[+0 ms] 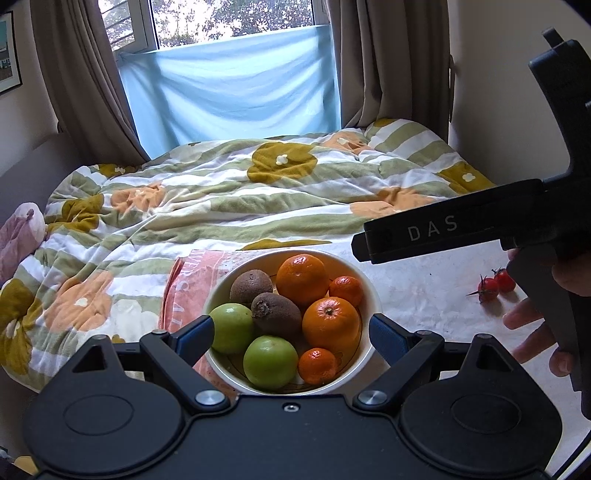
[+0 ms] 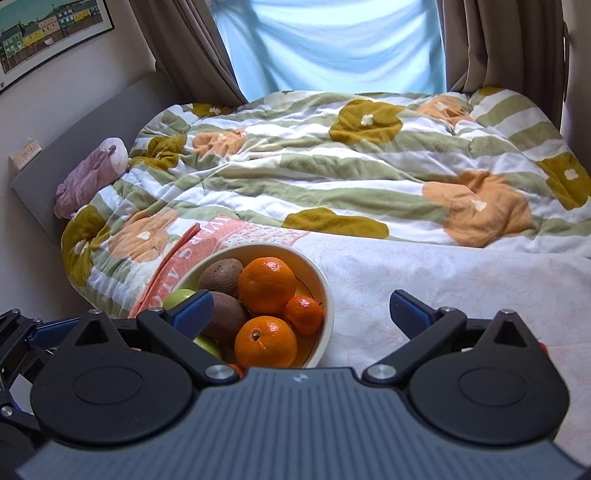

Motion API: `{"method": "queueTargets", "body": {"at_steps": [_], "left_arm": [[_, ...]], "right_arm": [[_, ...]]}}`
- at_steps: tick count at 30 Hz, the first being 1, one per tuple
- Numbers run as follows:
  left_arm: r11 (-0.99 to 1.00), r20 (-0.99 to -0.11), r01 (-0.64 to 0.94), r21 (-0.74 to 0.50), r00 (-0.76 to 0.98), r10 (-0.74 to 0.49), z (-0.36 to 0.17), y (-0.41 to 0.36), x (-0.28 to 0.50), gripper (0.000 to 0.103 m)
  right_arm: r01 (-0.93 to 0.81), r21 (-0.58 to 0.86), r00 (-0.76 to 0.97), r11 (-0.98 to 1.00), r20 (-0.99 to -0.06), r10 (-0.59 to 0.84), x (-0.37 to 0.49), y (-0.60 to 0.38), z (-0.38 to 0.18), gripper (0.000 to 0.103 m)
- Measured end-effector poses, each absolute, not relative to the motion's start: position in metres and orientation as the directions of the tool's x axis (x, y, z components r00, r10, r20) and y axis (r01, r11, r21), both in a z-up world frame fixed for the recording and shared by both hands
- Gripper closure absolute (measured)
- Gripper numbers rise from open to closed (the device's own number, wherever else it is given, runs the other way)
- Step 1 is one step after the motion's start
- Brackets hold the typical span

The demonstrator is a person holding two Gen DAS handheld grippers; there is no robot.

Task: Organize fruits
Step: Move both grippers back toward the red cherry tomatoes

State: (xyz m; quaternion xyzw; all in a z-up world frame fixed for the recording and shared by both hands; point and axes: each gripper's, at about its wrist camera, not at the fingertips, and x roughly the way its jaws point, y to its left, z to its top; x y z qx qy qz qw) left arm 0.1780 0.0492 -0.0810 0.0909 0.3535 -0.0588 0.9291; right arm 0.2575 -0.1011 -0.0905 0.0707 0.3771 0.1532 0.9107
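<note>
Your left hand-held gripper [image 1: 291, 328] & right hand-held gripper [image 2: 301, 312] both spread wide, empty, above the fruit bowl [image 1: 364, 284]; cherry tomatoes [image 1: 495, 284] lie apart.

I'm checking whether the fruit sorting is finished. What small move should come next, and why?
Probably bring the right hand-held gripper, open and empty, over to the cherry tomatoes. They lie loose on the white cloth, right of the bowl that holds the other fruit.

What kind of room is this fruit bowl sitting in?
Most likely a bedroom: a flowered quilt lies rumpled over a bed, brown curtains frame a window behind it, and a framed picture hangs on the wall.
</note>
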Motion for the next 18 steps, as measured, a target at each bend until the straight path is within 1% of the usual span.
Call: {"method": "queueTargets", "body": {"at_steps": [6,15,18], "left_arm": [[0.978,-0.649,0.162,0.129,0.760,-0.041,-0.065,0.026,0.157,0.009],[0.979,-0.609,0.177,0.102,0.789,-0.079,-0.051,-0.023,0.136,0.009],[0.978,-0.592,0.185,0.092,0.801,-0.096,-0.047,-0.046,0.126,0.009]], "right_arm": [[-0.228,0.221,0.689,0.948,-0.651,0.317,0.226,-0.130,-0.063,0.000],[-0.214,0.194,0.721,0.957,-0.630,0.289,0.182,-0.196,-0.037,0.000],[-0.186,0.179,0.732,0.966,-0.631,0.258,0.170,-0.220,-0.033,0.000]]}}
